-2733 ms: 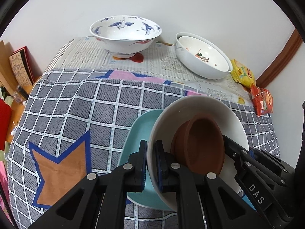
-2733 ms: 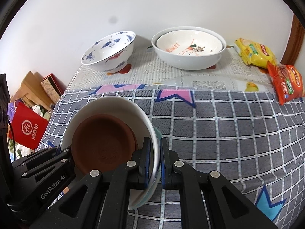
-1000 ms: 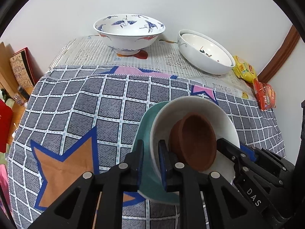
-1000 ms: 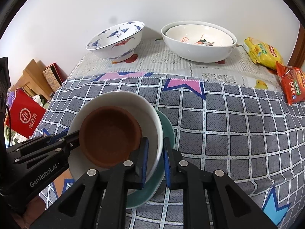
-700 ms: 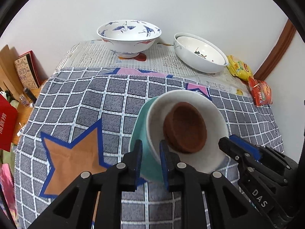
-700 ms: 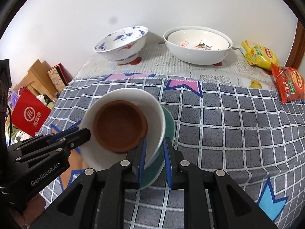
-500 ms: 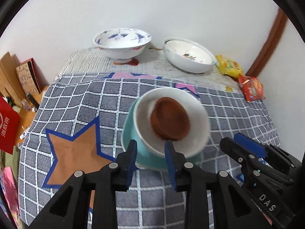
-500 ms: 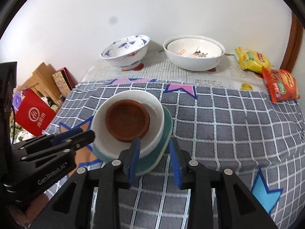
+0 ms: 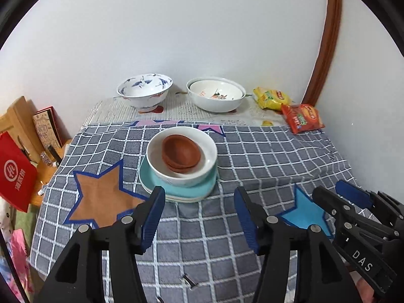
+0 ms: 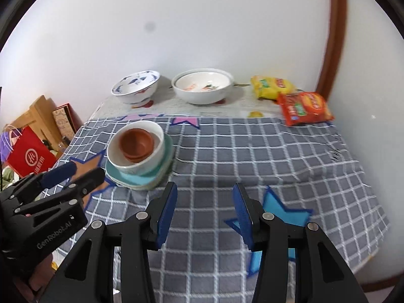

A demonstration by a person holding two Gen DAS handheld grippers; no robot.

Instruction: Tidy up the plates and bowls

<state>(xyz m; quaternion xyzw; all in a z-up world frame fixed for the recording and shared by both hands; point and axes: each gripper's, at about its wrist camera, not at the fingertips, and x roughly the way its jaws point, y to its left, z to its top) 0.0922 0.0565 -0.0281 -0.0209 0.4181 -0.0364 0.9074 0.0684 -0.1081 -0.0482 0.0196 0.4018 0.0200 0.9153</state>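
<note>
- The left gripper [image 9: 199, 212] has its jaws parted, with only the checked cloth visible between them; they have just been opening and they grasp nothing.
- The right gripper [image 10: 204, 205] is also released: its jaws have just been opening and nothing is between the blue pads [image 10: 168, 209].
- Both grippers are above the near part of the table, apart from the dishes, and each one appears at the edge of the other's view.
- The stack of dishes stands free on the grey checked tablecloth [image 9: 265, 156], a little left of the table's middle, just beyond the left gripper's fingertips.
- At the bottom of the stack are the teal plates [image 9: 176, 189], at least two of them, one on the other.
- On the plates sits a white bowl [image 9: 209, 151], upright.
- Inside the white bowl are the brown bowls [image 9: 180, 152], nested and a little tilted.
- At the far edge, near the wall, a blue-patterned bowl [image 9: 145, 93] stands on the left, and beside it on the right there are white nested bowls [image 9: 216, 94].
- Further right at the far edge lie a yellow snack bag [image 9: 271, 97] and a red snack bag [image 9: 301, 117], touching each other.
- Off the table's left side there are a red paper bag [image 9: 15, 174] and some boxes.
</note>
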